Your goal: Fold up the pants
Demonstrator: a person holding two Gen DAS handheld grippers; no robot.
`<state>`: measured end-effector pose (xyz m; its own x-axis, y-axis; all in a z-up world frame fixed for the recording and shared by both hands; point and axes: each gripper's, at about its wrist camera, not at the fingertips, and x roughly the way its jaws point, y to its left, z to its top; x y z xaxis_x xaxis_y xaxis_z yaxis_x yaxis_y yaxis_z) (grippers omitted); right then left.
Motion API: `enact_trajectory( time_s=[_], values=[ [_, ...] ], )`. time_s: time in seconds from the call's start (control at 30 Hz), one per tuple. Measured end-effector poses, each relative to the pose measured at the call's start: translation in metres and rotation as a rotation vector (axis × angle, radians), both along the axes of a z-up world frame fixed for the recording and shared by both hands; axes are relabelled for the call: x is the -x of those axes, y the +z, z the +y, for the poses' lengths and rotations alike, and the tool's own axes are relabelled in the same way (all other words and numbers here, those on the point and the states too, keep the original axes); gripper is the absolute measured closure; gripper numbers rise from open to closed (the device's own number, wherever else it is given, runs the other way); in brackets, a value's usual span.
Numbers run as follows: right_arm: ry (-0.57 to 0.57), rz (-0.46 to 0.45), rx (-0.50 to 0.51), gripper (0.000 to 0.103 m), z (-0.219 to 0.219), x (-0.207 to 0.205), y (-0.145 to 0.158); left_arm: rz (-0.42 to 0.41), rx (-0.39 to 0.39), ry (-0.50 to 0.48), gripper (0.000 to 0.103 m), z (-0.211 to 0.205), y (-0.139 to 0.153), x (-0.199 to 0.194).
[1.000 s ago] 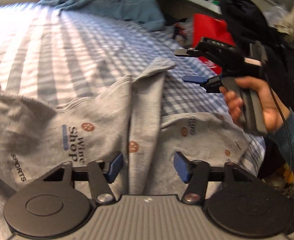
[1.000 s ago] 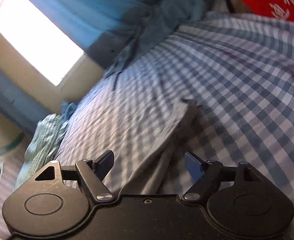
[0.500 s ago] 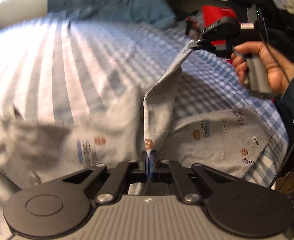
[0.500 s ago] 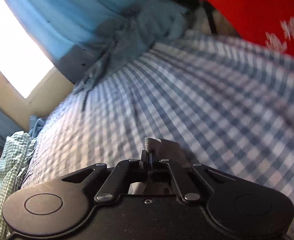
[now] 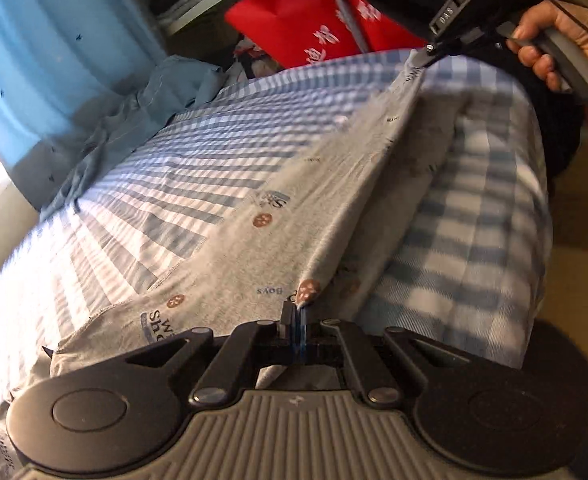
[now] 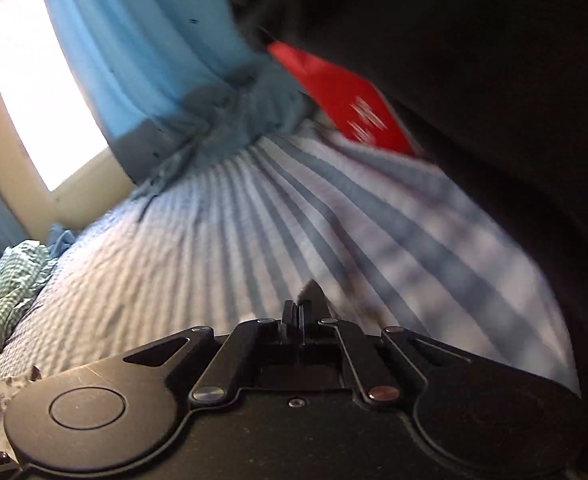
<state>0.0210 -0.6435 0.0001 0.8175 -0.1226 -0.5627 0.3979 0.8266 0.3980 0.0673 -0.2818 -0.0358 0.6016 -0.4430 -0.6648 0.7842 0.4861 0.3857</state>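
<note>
Grey printed pants (image 5: 294, 208) lie across the blue checked bed (image 5: 174, 168), one leg pulled taut between my two grippers. My left gripper (image 5: 294, 312) is shut on the near edge of the pants fabric. My right gripper (image 5: 428, 54) is shut on the far end of the same leg, held up at the bed's far right corner. In the right wrist view my right gripper (image 6: 297, 307) is shut with a small grey tip of the pants (image 6: 312, 290) sticking out between the fingers.
A red bag (image 5: 314, 28) and dark clothes sit beyond the bed. A blue curtain (image 5: 46, 60) and crumpled blue cloth (image 5: 146, 108) lie at the far left by the window. A green checked cloth (image 6: 2, 292) lies on the bed's left. The bed's right edge (image 5: 534, 200) drops to the floor.
Both grippers went from open to shut on the pants leg, then lifted and pulled it to the right, stretching it taut over the other leg.
</note>
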Motion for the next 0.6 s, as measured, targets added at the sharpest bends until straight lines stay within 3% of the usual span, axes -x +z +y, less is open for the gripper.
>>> enact_trajectory(
  time_s=[0.1,0.37,0.6],
  values=[
    [0.003,-0.016,0.024,0.103,0.004,0.005,-0.008,-0.017,-0.009,0.014,0.103,-0.003,-0.003,0.005],
    [-0.001,-0.148,0.145,0.103,0.002,0.02,0.033,-0.063,0.07,0.014,0.103,-0.002,0.016,0.009],
    [-0.083,-0.024,0.066,0.103,-0.007,0.058,-0.034,-0.018,-0.013,-0.035,0.103,-0.01,-0.013,0.012]
  ],
)
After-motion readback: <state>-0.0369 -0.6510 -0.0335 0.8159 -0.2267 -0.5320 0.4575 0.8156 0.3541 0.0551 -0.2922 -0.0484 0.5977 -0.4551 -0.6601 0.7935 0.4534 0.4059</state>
